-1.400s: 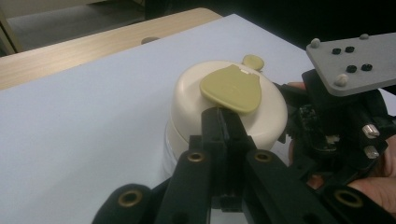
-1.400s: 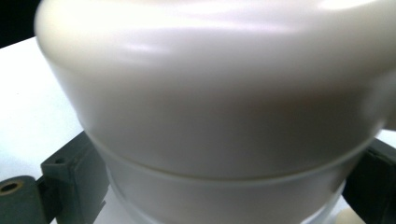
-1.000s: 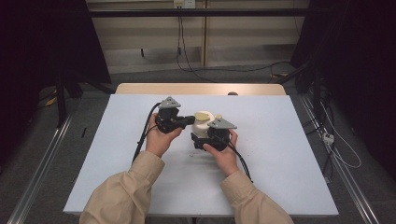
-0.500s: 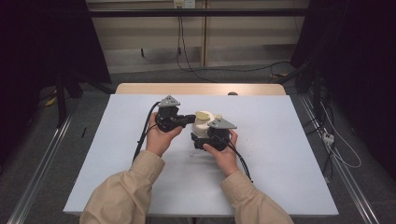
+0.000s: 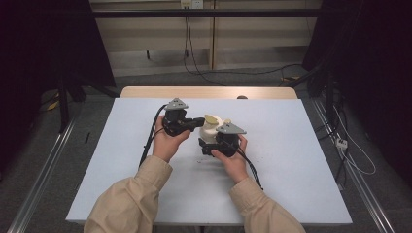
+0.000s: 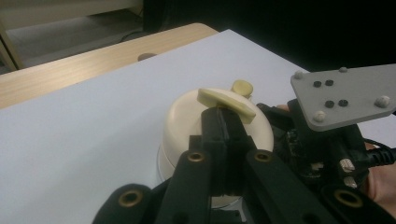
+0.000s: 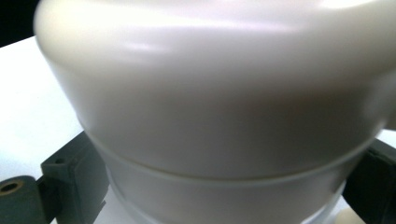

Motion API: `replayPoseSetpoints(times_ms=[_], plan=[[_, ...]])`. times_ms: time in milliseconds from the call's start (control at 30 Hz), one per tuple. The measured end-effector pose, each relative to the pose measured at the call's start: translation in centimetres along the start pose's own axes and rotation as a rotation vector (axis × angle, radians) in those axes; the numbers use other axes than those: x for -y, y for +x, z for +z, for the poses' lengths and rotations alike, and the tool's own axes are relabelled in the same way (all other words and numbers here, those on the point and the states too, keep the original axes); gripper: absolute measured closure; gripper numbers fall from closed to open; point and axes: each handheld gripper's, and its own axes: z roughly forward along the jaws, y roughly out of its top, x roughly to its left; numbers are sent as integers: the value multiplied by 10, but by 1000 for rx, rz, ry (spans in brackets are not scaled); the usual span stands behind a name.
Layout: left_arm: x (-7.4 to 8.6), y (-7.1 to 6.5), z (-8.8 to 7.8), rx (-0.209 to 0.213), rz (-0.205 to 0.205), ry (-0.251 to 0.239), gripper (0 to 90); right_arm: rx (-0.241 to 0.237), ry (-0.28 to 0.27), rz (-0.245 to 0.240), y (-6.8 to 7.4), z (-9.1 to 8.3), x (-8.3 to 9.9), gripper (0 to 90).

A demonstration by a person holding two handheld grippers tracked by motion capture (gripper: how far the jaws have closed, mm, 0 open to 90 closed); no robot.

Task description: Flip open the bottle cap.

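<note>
Left tongs [image 6: 224,122] pinching lid handle [image 6: 226,103] — cream pot [image 6: 187,122]

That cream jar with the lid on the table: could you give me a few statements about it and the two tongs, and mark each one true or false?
1. The left tongs are closed on the flat handle on top of the jar lid. True.
2. The right tongs hold the cream jar from the side, one jaw at each flank. True.
3. The jar lies tipped over on the white table. False: it stands upright.
4. The lid has been lifted off and set aside. False: it sits on the jar.
5. The jar stands on the bare wooden strip. False: it stands on the white surface.
</note>
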Motion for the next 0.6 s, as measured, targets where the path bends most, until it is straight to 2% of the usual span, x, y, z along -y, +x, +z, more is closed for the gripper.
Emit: replayPoseSetpoints(times_ms=[600], plan=[[-5,-5,1,2,12,0,900,1,0,-2,0,0,0,37]])
